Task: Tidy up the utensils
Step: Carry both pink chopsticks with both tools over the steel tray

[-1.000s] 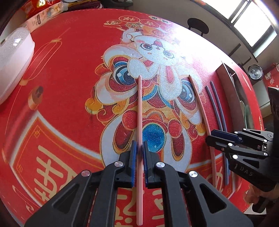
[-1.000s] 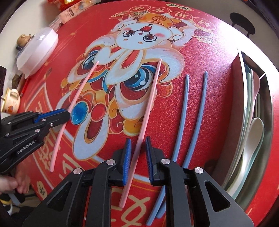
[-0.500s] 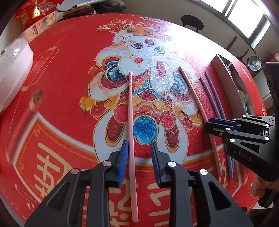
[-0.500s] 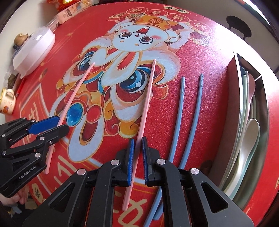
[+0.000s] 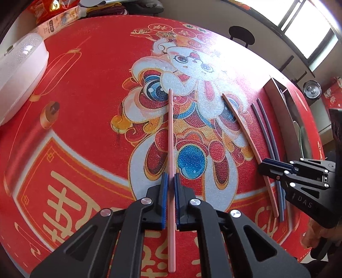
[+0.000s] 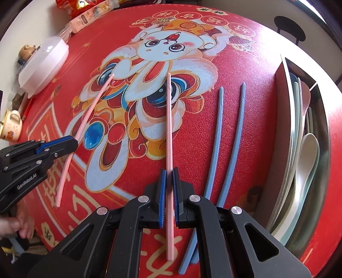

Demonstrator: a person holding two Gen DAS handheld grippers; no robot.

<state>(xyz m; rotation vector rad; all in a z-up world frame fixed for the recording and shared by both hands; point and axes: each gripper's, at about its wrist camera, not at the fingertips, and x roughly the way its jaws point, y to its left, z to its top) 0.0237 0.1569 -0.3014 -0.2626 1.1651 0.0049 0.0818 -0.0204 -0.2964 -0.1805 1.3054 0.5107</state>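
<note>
Two pink chopsticks and two blue chopsticks (image 6: 215, 132) lie on a red printed table mat. My left gripper (image 5: 170, 177) is closing on the left pink chopstick (image 5: 170, 132), its blue pads pressing the stick on both sides near its thick end. My right gripper (image 6: 168, 172) is closing on the other pink chopstick (image 6: 168, 119) in the same way. Each gripper shows in the other's view: the right gripper (image 5: 265, 167) at the right edge, the left gripper (image 6: 72, 142) at the left. Both sticks still rest on the mat.
A metal utensil tray (image 6: 284, 128) stands at the right with a white spoon (image 6: 307, 154) and other pale utensils inside. A white lidded dish (image 6: 44, 64), a mug (image 6: 10, 126) and snack packets (image 6: 83, 19) sit at the far left. A hand (image 6: 19, 224) holds the left gripper.
The left jaws spread apart around the pink chopstick half a second ago and have closed onto it again. The right jaws have narrowed onto their pink chopstick. Neither hand has shifted much.
</note>
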